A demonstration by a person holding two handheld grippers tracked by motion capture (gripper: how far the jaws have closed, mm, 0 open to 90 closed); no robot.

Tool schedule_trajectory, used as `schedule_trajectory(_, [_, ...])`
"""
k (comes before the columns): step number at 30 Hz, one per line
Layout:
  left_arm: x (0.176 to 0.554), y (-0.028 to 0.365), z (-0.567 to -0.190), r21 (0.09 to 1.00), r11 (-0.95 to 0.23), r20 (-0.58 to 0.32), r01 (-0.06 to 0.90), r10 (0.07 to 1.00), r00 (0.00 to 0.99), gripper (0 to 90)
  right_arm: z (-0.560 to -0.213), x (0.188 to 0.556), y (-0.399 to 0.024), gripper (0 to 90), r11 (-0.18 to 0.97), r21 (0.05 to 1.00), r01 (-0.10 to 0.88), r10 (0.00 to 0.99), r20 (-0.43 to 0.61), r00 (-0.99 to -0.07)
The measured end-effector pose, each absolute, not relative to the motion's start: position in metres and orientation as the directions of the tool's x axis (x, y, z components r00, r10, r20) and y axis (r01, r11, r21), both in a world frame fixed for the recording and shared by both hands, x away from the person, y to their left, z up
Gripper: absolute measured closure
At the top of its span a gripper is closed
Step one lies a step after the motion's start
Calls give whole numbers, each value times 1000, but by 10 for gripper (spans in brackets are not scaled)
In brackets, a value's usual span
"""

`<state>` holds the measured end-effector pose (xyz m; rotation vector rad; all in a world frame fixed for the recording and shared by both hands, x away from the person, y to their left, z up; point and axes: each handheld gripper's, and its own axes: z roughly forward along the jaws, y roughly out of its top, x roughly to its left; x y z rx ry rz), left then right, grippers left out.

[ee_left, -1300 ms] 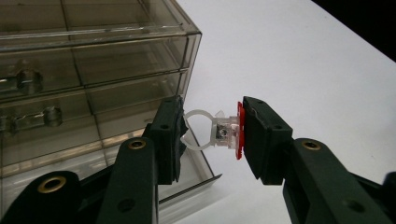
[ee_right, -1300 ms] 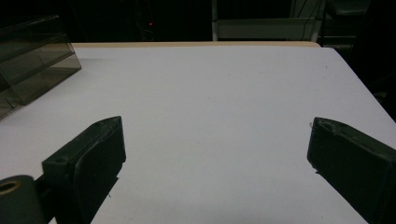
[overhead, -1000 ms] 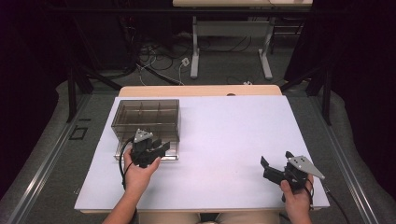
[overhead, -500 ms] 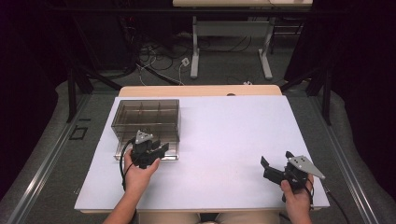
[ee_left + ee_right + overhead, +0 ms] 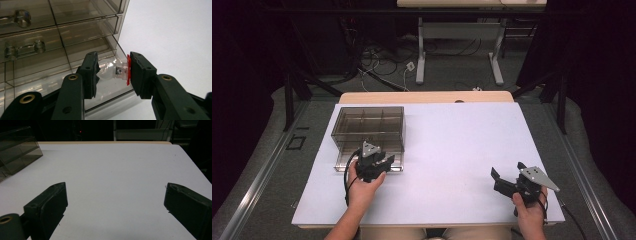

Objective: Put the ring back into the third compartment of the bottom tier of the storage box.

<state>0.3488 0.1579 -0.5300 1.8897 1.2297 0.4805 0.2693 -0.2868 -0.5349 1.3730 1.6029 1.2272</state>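
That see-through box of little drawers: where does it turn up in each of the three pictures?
High view: the drawer box stands left of centre on the white table, just beyond the left gripper.
Left gripper view: it covers the upper left; the jaws are shut on the clear knob of its bottom drawer.
Right gripper view: its corner is at the far left edge.
Shared landmark: the white table.

A smoky transparent plastic drawer cabinet sits upright at centre-left of the high view; its bottom drawer's clear knob is pinched.
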Motion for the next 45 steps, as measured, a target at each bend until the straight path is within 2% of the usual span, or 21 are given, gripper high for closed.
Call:
schedule_trajectory(18, [351, 159, -534, 797, -209, -97, 567, 882, 460, 586, -536, 270, -286, 47, -11, 946, 324, 977, 80, -200])
schedule_trajectory(29, [351, 160, -532, 813, -179, -116, 553, 883, 455, 471, -536, 270, -286, 47, -8, 946, 325, 976, 78, -202])
schedule_trajectory(32, [349, 160, -530, 823, -190, -96, 535, 882, 461, 425, -536, 270, -286, 47, -8, 945, 326, 976, 78, -202])
schedule_trajectory(45, [338, 166, -516, 846, -161, -121, 508, 870, 478, 378, -536, 270, -287, 47, -5, 946, 324, 977, 74, -200])
